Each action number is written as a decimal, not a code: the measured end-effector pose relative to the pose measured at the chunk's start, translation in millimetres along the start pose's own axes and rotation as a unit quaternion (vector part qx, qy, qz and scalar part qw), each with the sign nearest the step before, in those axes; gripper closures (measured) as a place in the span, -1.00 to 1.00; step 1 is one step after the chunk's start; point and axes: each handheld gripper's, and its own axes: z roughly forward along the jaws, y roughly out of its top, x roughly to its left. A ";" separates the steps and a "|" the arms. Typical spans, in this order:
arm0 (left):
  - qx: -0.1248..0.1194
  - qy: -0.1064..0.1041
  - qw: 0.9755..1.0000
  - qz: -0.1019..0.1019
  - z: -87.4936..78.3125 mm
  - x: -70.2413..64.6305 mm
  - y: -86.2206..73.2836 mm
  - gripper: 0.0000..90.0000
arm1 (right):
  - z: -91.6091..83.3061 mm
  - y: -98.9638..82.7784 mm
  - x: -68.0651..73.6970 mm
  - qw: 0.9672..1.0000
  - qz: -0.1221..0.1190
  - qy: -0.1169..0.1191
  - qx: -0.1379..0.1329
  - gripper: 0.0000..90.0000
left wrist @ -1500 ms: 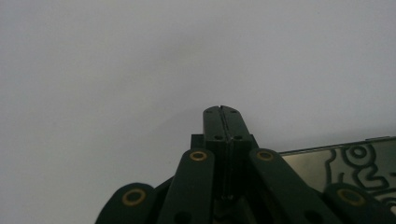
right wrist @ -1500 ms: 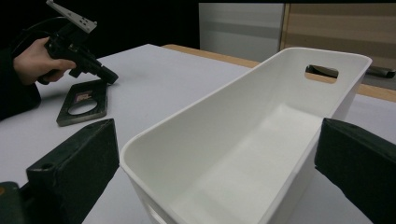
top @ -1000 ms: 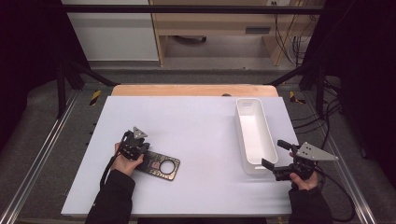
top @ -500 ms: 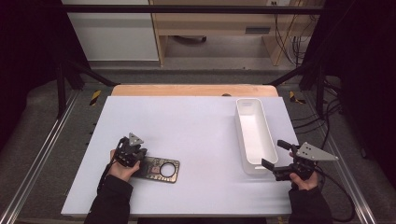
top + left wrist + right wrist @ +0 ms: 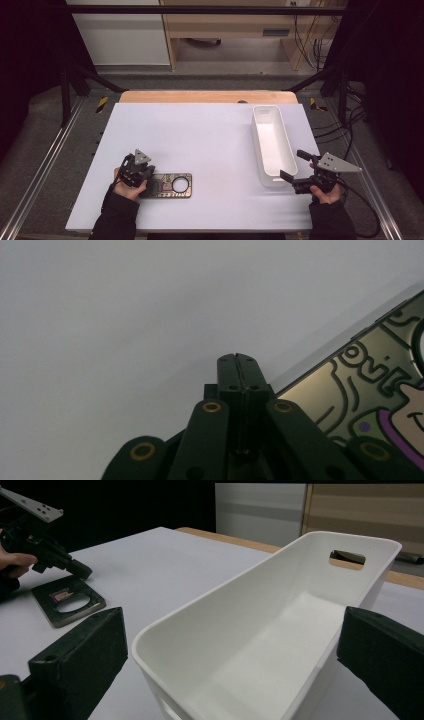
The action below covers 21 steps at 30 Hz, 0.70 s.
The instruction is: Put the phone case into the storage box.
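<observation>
Covering most of the high view is the pale table (image 5: 200,145), with everything else set on or just above it. Next in size is the white bin (image 5: 272,142), a long empty tub lying along the right side, its near end close to the table's near right corner and a handle slot cut in its far end wall. The right gripper (image 5: 290,165) is held just near and right of that near end, its two jaws wide apart with nothing between them; in the right gripper view they stand either side of the bin's near corner (image 5: 240,630) without touching it. On the near left lies the dark plate (image 5: 167,185), a flat rectangular piece with a round hole and a cartoon print, resting flat on the table. The left gripper (image 5: 145,176) sits at the plate's left end, its jaws pressed together with nothing clamped; the left gripper view shows the shut tips (image 5: 238,360) just beside the plate's edge (image 5: 365,390).
</observation>
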 end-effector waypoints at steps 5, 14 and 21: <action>-0.001 -0.004 1.000 0.002 -4.7 -3.8 -5.2 0.98 | -0.3 0.2 0.1 1.000 0.000 0.000 0.000 -0.99; -0.002 -0.007 1.000 0.007 -10.8 -9.7 -11.7 0.98 | -0.2 0.3 0.3 1.000 -0.001 0.001 0.000 -0.99; -0.003 -0.009 1.000 0.009 -14.4 -12.8 -15.2 0.98 | -0.1 0.2 0.4 1.000 0.000 0.002 0.000 -0.99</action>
